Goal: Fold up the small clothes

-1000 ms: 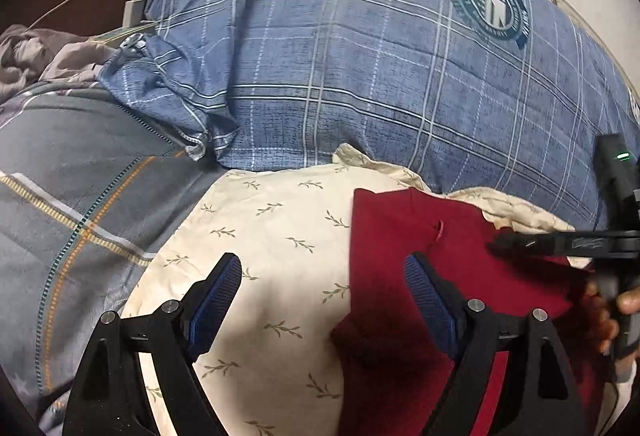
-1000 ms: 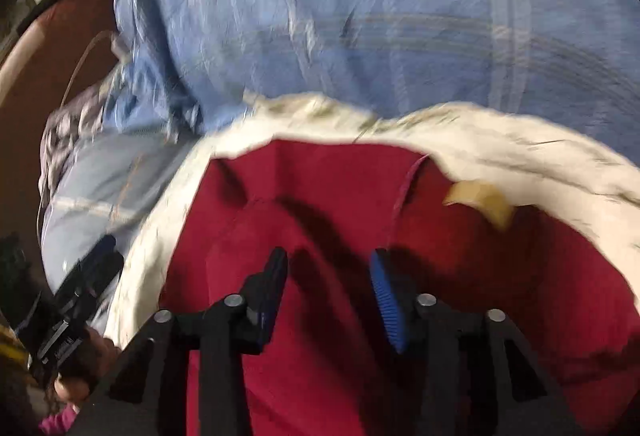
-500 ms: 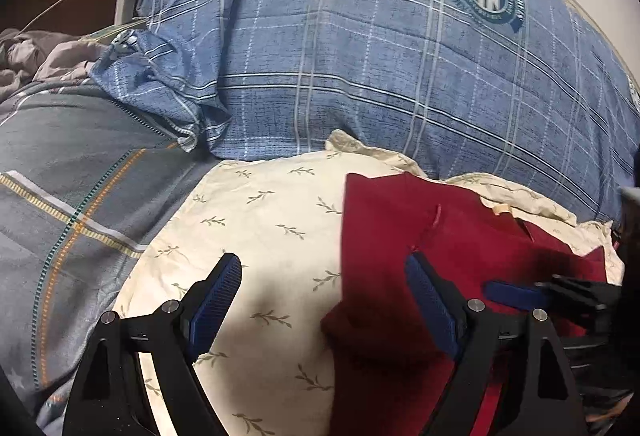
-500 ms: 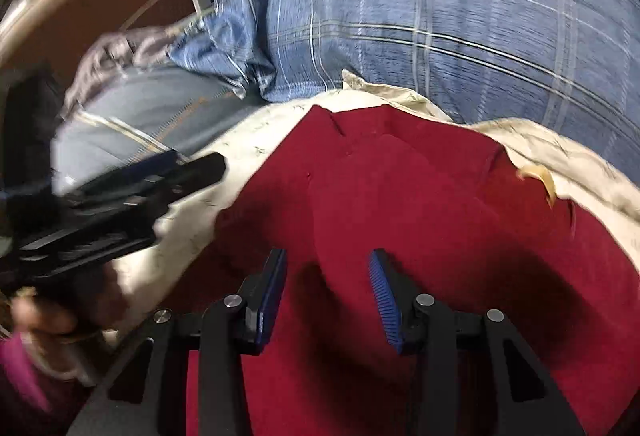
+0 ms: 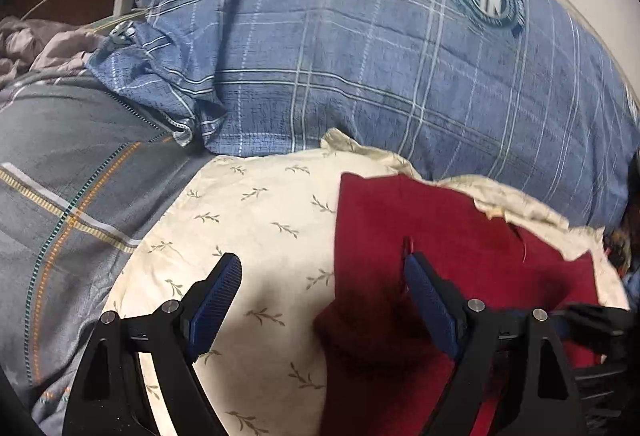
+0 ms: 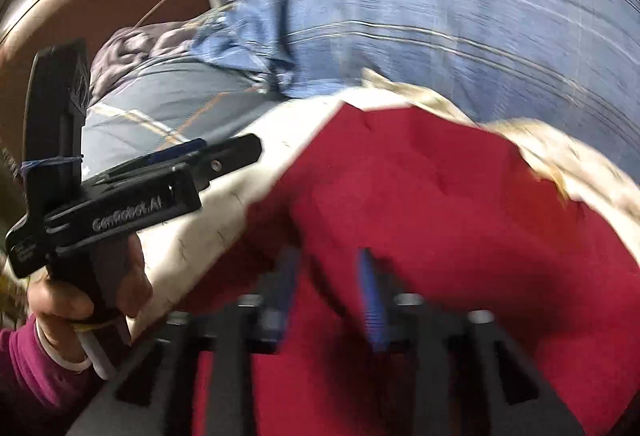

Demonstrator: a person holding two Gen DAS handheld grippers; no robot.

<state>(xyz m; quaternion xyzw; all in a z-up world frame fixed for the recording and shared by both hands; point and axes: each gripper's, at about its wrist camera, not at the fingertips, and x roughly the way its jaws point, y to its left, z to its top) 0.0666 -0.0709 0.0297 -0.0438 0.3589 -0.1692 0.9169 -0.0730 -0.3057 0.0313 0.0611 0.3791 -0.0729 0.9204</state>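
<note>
Red garment (image 5: 440,236) lies on my cream pillow (image 5: 256,220), its lower part cut off at 6 o'clock. Right claw (image 6: 328,300), blurred, is closing with red cloth between. Left claw (image 5: 324,300) is spread wide. Blue plaid bedding (image 5: 360,55) at 12.

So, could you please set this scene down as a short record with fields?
garment: dark red cloth garment, lying partly folded on the pillow
surface: cream pillow with a leaf-sprig print
behind: blue plaid pillow with a round emblem
left gripper: jaws wide open, straddling the garment's left edge
right gripper: jaws closing over the garment, view blurred
</note>
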